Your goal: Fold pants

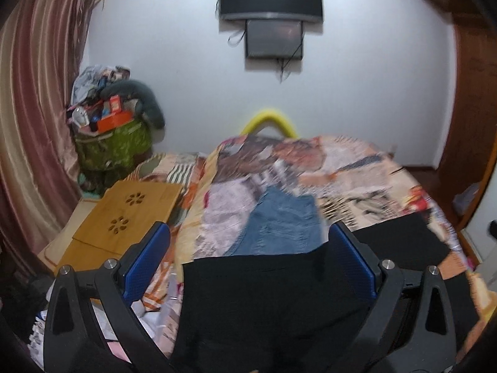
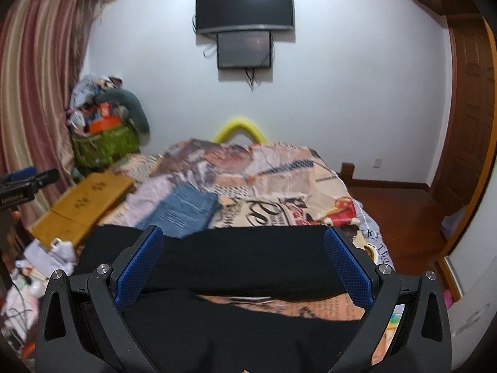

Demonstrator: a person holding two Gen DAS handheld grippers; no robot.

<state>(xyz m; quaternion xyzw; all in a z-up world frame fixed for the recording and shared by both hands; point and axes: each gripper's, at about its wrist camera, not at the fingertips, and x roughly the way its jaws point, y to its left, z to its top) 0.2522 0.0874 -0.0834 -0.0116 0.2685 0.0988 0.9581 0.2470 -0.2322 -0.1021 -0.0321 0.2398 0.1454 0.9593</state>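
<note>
Both grippers — left gripper [image 1: 248, 261], right gripper [image 2: 243, 267] — gape wide above black pants [image 2: 242, 258]; bedspread [image 2: 279, 186] lettering unreadable.

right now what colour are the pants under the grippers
Black pants, plain with no pattern; clearest in the right wrist view.

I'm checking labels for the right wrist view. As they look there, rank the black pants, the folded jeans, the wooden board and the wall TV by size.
1. black pants, though nearest the camera
2. wooden board
3. wall TV and folded jeans: look alike, so unranked
</note>
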